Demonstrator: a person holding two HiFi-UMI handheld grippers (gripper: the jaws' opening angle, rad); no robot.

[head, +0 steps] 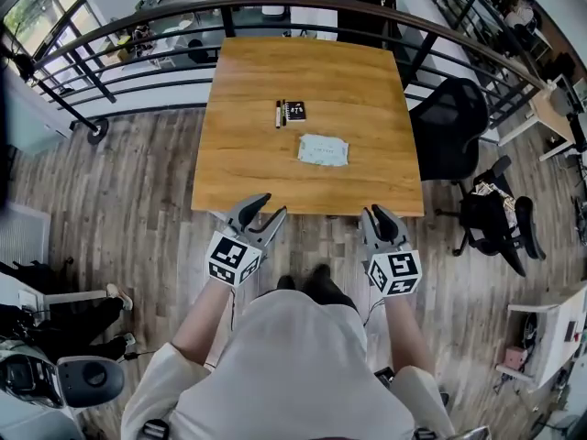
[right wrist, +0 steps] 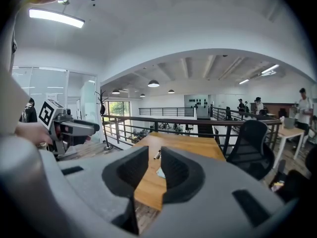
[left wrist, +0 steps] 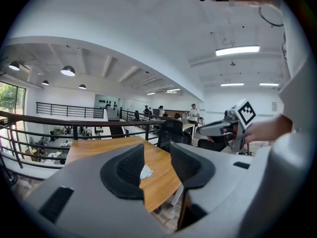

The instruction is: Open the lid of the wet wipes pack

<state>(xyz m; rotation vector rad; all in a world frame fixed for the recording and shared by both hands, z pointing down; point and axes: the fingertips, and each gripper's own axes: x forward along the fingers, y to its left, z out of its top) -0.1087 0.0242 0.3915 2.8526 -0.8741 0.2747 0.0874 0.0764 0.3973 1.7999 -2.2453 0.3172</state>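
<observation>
Head view: flat wipes pack (head: 323, 150) on wood table (head: 348, 81); left tool (head: 271, 205), right tool (head: 376, 212) apart

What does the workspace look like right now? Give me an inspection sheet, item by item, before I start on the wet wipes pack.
Surface: wooden table, mostly bare.
Job's things: wet wipes pack lies flat toward the table's near side, untouched; too small to tell the lid's state.
Clutter: a pen and a small dark card side by side beyond the pack.
Grippers: left gripper and right gripper are held at the table's near edge, short of the pack; both have jaws apart with nothing between them, the right's gap narrower.
Cables: nothing seen on the table.
Surroundings: curved railing beyond the table, black office chair to its right, wood plank floor.
</observation>
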